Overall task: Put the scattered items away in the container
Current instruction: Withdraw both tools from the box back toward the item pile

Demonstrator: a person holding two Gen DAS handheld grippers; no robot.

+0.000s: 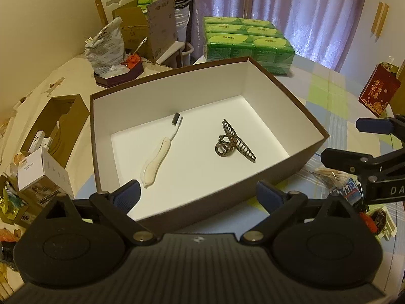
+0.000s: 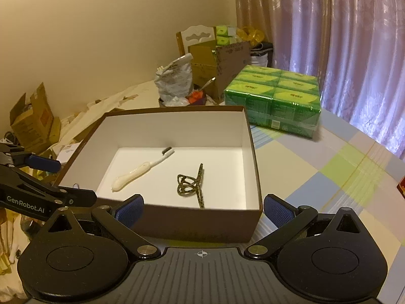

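Brown card formed the outside of the open container (image 1: pixel 291 169), and its inside was seen to be plain white; it was set on a checked tablecloth (image 2: pixel 329 162). Toward its left, a cream toothbrush (image 1: pixel 158 157) with a dark bristle head was laid flat on the floor. Near it, to the right and apart from it, a mottled brown hair claw (image 1: pixel 234 141) was rested on its side. Both the left gripper (image 1: pixel 198 193) and the right gripper (image 2: pixel 202 209) were held spread wide and empty at the near wall. A green shrink-wrapped pack of tissues (image 2: pixel 276 98) was seen beyond the far right corner.
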